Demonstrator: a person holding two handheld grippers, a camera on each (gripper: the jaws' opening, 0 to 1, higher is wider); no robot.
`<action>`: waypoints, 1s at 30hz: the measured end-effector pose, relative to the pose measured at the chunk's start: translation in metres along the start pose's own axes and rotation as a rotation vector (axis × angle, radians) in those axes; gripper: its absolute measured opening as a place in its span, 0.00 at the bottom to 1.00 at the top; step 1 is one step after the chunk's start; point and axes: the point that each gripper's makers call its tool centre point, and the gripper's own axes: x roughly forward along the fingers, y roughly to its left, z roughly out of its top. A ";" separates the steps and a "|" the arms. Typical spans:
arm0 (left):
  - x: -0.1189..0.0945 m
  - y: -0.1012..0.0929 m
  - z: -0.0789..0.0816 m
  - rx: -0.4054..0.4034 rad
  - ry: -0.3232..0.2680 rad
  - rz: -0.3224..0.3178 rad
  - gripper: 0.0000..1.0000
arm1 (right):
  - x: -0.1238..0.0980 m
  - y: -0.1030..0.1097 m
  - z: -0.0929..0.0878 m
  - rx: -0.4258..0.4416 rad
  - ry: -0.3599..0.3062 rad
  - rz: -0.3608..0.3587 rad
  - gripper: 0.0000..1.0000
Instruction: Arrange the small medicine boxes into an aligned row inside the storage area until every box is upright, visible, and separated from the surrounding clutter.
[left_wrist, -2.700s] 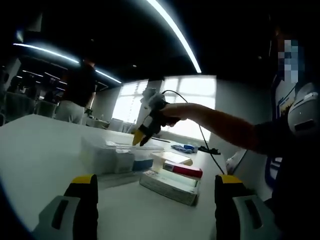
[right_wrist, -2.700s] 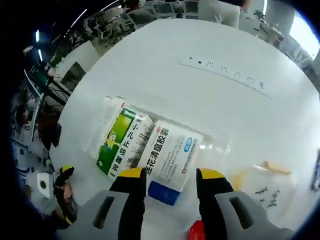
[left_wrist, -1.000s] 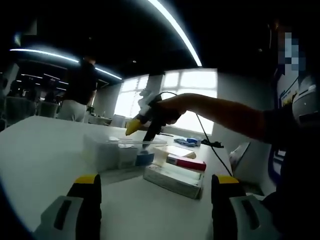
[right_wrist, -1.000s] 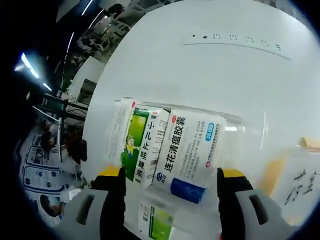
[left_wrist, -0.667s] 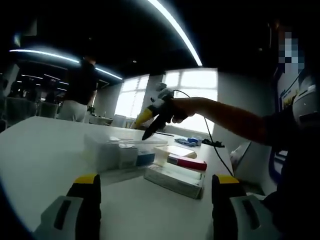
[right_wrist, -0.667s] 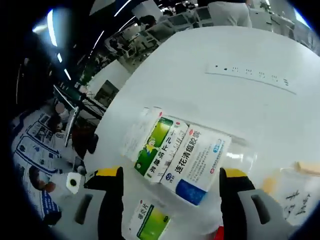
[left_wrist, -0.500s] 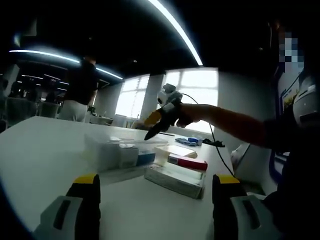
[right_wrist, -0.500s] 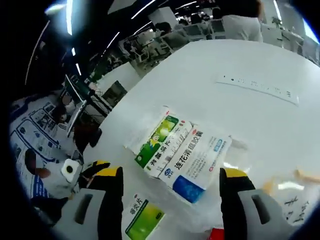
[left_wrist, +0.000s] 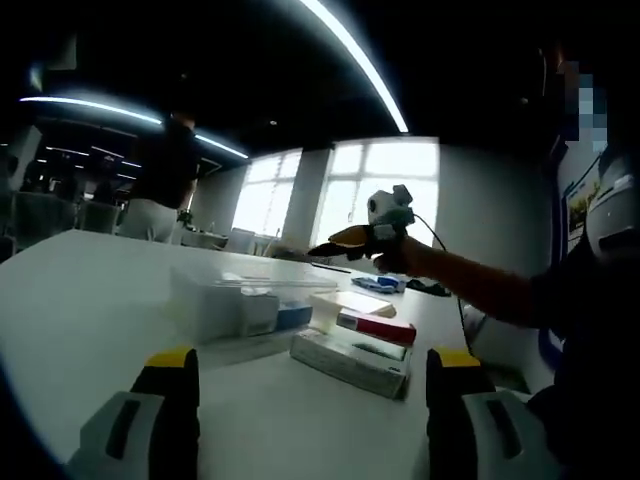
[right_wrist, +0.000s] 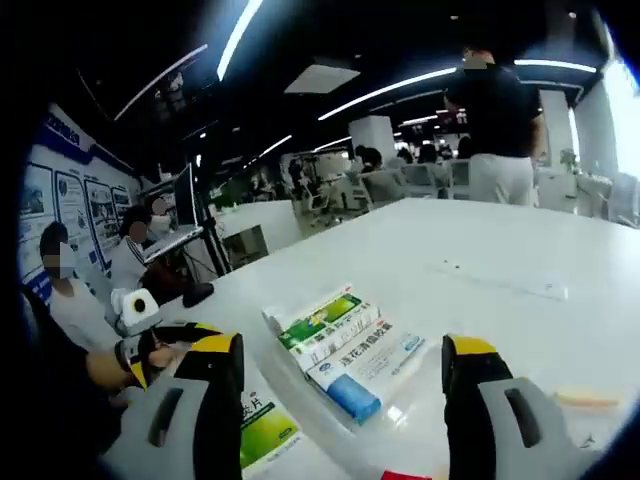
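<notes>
Two medicine boxes are seen standing side by side inside a clear storage bin (right_wrist: 400, 385) on a white counter (right_wrist: 520, 270): a green-and-white box (right_wrist: 322, 322) and, touching it, a blue-and-white box (right_wrist: 362, 372). In the right gripper view, the right gripper (right_wrist: 340, 400) is held raised above and short of the bin, its yellow-tipped jaws spread wide apart with nothing between them. A further green box (right_wrist: 262, 432) lies flat on the counter outside the bin, just behind the left jaw.

In the left gripper view, the left gripper (left_wrist: 305, 400) is held low over the counter, its jaws likewise wide apart and empty. Ahead of it, the bin (left_wrist: 245, 300) is seen from the side, with the two boxes faintly visible through its wall. Just beside it, a red-and-white box (left_wrist: 375, 326) rests on a larger flat white box (left_wrist: 345, 358), and the right gripper (left_wrist: 345, 240) is seen lifted high beyond them.

The step in hand is judged to be fetching a loose box for the row. It would best be gripped across its narrow faces, stood upright, and set against the blue-and-white box with its label facing the same way, care being taken that the standing pair is not tipped.
</notes>
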 end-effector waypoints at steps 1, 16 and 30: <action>0.000 0.000 0.000 0.000 0.001 -0.001 0.94 | -0.005 0.002 -0.002 -0.027 -0.013 -0.005 0.77; 0.000 0.001 0.003 0.009 -0.011 -0.002 0.95 | -0.079 0.015 -0.036 -0.093 -0.163 -0.131 0.72; 0.000 0.004 0.004 0.010 -0.019 0.001 0.96 | -0.130 0.026 -0.050 -0.076 -0.301 -0.174 0.80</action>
